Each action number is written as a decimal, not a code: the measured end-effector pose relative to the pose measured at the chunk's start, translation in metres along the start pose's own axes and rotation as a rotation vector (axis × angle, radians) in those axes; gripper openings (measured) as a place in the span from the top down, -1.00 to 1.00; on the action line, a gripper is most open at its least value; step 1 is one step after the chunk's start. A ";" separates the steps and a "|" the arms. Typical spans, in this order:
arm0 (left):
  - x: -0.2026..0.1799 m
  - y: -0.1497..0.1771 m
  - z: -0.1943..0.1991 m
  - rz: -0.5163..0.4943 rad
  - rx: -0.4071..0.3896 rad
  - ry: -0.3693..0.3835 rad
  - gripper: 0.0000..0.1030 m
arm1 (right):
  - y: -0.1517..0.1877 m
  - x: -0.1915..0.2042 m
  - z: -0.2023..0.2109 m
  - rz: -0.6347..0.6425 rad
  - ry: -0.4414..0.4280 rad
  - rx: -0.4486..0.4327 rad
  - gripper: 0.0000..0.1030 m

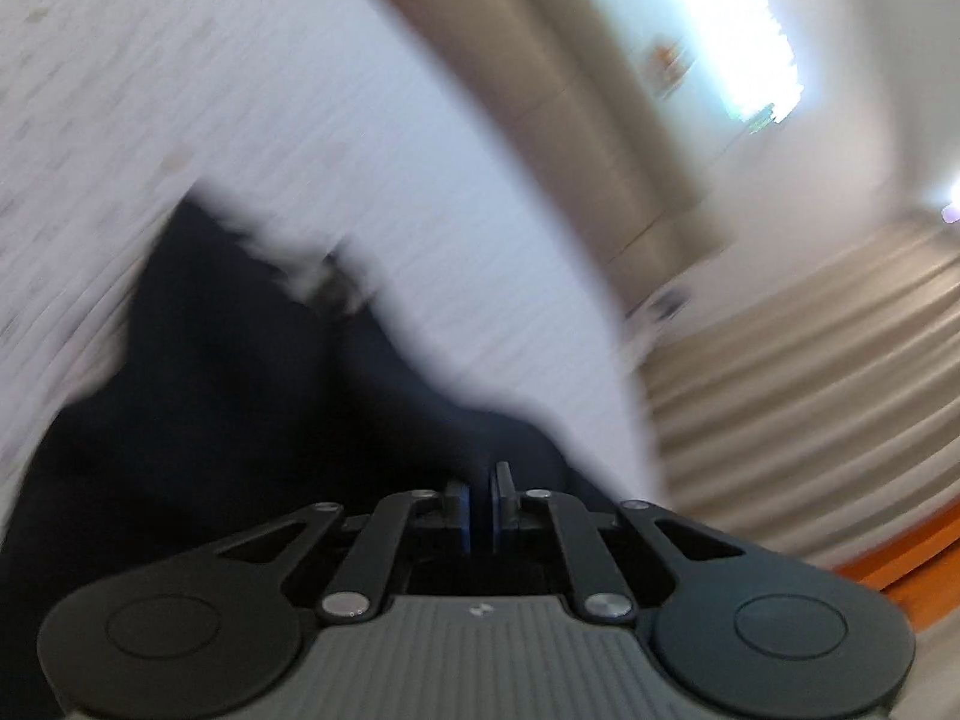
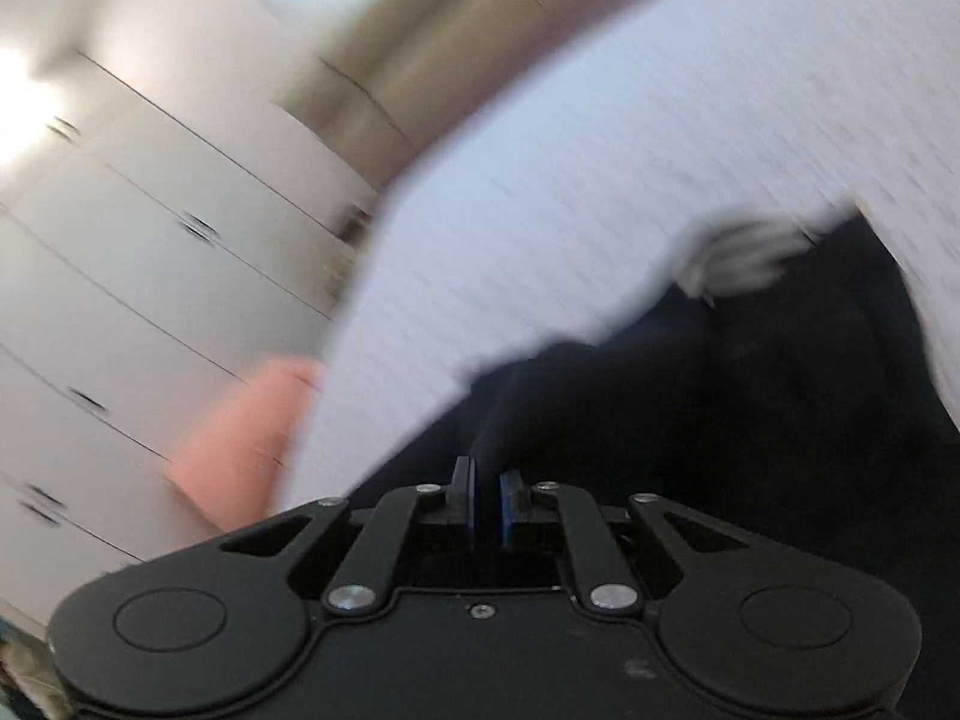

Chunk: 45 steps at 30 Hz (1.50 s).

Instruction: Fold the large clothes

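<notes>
Navy garment point(image 2: 690, 420) pinched in right tool point(image 2: 487, 501); left tool point(image 1: 480, 501) closed, maybe gripping it.

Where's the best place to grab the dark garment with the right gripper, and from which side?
Grip the raised fold of the dark garment just ahead of the right gripper, coming straight in from the near side. That ridge stands up off the white surface, so the fingers can straddle it.
</notes>
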State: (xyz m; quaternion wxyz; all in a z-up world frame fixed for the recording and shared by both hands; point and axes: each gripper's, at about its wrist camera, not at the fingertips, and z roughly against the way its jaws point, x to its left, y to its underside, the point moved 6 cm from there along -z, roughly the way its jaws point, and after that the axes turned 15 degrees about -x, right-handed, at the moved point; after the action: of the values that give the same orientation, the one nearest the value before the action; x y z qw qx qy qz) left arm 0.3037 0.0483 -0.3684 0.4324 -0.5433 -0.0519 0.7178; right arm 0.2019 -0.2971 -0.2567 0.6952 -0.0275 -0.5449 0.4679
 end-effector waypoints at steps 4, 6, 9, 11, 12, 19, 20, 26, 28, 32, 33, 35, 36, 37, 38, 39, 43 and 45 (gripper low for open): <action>0.054 0.053 -0.008 -0.093 0.209 -0.257 0.13 | 0.053 -0.077 -0.019 0.057 0.404 0.221 -0.44; 0.055 0.052 0.005 -0.047 0.178 -0.221 0.15 | 0.064 -0.089 -0.019 0.016 0.410 0.261 -0.38; 0.042 0.031 0.019 -0.116 0.087 -0.223 0.15 | 0.047 -0.073 -0.009 0.044 0.345 0.189 -0.38; 0.023 0.013 0.025 -0.171 0.023 -0.191 0.15 | 0.027 -0.047 -0.002 0.145 0.327 0.114 -0.39; 0.011 0.008 0.027 -0.192 0.009 -0.163 0.15 | 0.019 -0.034 0.002 0.180 0.304 0.080 -0.39; -0.041 0.056 -0.011 -0.279 0.205 0.043 0.16 | 0.046 0.014 -0.019 0.314 0.187 0.129 -0.19; -0.036 0.068 -0.015 -0.290 0.241 0.015 0.16 | 0.062 0.008 -0.027 0.332 0.210 0.184 -0.10; 0.019 0.115 -0.031 -0.192 0.387 -0.175 0.80 | 0.113 -0.041 -0.030 0.351 0.316 0.324 0.17; 0.015 0.103 -0.025 -0.171 0.329 -0.165 0.80 | 0.106 -0.034 -0.020 0.349 0.287 0.313 0.12; 0.000 0.084 0.012 -0.237 0.193 -0.147 0.55 | 0.088 -0.007 0.002 0.397 0.208 0.244 -0.03; 0.001 0.081 0.021 -0.222 0.171 -0.153 0.53 | 0.089 -0.006 0.004 0.421 0.204 0.238 -0.03; -0.001 0.079 0.033 -0.187 0.148 -0.175 0.52 | 0.098 -0.002 0.000 0.459 0.207 0.248 -0.04; 0.004 0.079 0.040 -0.174 0.136 -0.199 0.52 | 0.104 -0.004 -0.004 0.480 0.219 0.259 -0.04; 0.003 0.072 0.046 -0.166 0.126 -0.223 0.52 | 0.110 -0.006 -0.011 0.506 0.239 0.269 -0.04; 0.003 0.067 0.052 -0.157 0.117 -0.245 0.52 | 0.121 -0.013 -0.020 0.542 0.264 0.290 0.04; 0.000 0.066 0.053 -0.144 0.108 -0.264 0.52 | 0.131 -0.022 -0.030 0.566 0.289 0.322 0.04; 0.007 0.075 0.082 -0.113 0.077 -0.312 0.52 | 0.122 -0.022 -0.016 0.501 0.264 0.293 0.03; 0.010 0.078 0.095 -0.123 0.066 -0.329 0.52 | 0.113 -0.019 0.003 0.461 0.222 0.258 0.03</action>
State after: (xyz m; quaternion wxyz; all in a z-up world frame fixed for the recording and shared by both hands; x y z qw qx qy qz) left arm 0.1812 0.0440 -0.3799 0.4787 -0.3998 -0.1318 0.7705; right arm 0.1303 -0.2482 -0.3312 0.6237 -0.1133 -0.3808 0.6731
